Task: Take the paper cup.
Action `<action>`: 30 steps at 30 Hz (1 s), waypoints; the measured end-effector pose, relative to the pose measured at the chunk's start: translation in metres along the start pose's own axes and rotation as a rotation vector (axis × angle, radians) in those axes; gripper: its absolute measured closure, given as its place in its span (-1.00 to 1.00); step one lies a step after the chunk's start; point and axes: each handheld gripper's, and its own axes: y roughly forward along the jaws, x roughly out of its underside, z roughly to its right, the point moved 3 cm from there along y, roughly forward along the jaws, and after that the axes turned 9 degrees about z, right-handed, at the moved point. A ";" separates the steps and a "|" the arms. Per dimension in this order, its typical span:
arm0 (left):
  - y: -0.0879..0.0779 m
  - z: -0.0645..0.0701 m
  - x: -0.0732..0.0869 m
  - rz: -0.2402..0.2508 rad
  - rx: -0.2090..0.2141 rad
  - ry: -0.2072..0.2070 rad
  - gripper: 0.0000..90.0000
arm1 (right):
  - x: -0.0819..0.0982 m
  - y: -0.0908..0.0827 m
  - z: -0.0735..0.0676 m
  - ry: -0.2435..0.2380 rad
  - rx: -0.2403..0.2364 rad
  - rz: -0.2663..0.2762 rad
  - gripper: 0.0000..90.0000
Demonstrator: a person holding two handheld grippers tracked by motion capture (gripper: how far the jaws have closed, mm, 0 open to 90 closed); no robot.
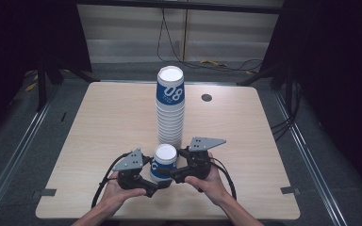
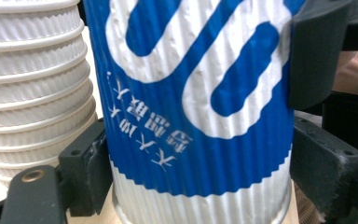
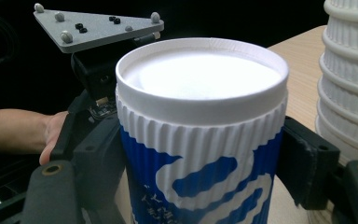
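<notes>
Cup, single, blue-and-white ribbed paper, upside down (image 1: 163, 162): stands in the lower middle of the high view on the pale wooden table (image 1: 99, 141), base uppermost, printed text inverted. Position: just in front of the tall stack, apart from it or barely so.

Left gripper (image 1: 151, 181): black, two-jaw, held in the person's left hand (image 1: 114, 193) at lower left of centre. Jaws closed against the cup's lower wall from either side; in the left gripper view a pad (image 2: 86, 168) presses the ribbing.

Right gripper (image 1: 172, 173): held in the right hand (image 1: 212, 183), lower right of centre, grey three-cornered plate on top. Jaws likewise clamped on the same cup, slightly higher, near the white band under the base, as the right gripper view shows (image 3: 200, 140).

Stack of white ribbed paper cups, inverted, top one blue-printed (image 1: 170, 106): centre of frame, tall, upright.

Progress, as judged: one cup stands free of the stack and is gripped two-handed; whether it is being added or removed cannot be told. The rest of the stack remains nested.

Round dark grommet (image 1: 206, 97): upper right of tabletop.
</notes>
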 end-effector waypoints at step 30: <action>-0.014 -0.013 0.000 -0.037 -0.003 -0.101 -0.61 | -0.010 -0.014 0.005 0.036 0.012 0.004 -0.65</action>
